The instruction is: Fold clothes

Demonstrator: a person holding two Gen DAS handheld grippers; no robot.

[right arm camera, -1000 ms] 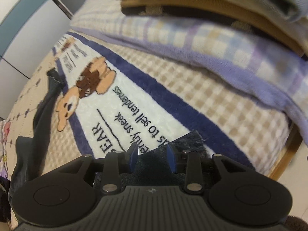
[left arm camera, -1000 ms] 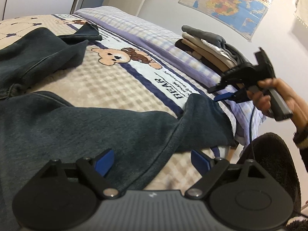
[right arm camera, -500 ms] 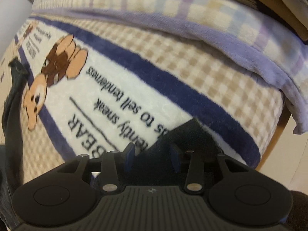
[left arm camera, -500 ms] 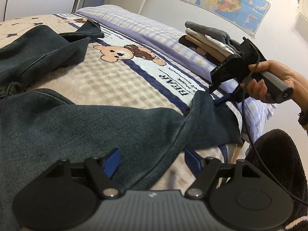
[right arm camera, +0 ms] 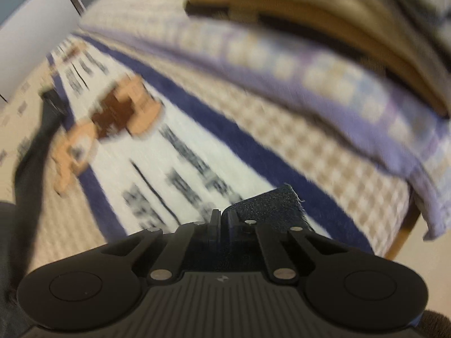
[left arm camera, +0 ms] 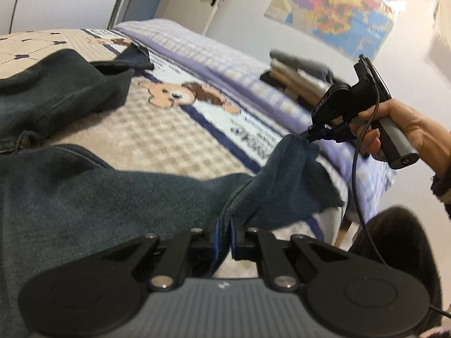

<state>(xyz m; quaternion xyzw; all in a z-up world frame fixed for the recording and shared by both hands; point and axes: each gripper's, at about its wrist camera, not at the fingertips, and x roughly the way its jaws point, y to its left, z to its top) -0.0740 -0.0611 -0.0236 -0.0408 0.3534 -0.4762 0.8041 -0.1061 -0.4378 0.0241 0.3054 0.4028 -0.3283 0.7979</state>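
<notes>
Dark jeans [left arm camera: 84,197] on bear blanket [left arm camera: 157,140]; both hand-held grippers, left [left arm camera: 224,232] & right [left arm camera: 305,138], pinching hem; map [left arm camera: 335,14] on wall.

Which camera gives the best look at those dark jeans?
The left wrist view: the jeans spread across the bed there, both grippers pinching one leg's end. The blurred right wrist view shows only a corner of them.

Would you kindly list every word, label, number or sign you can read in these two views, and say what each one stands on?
None can be read with certainty.
Dark lettering on the white band of the checked bear-print blanket, beside the bear: too blurred in both views.
Colourful wall map: any labels too small.
Small white print on the black body of the right gripper: too small.
Small pale logo on the grey housing of the left gripper: a mark, no letters.
</notes>
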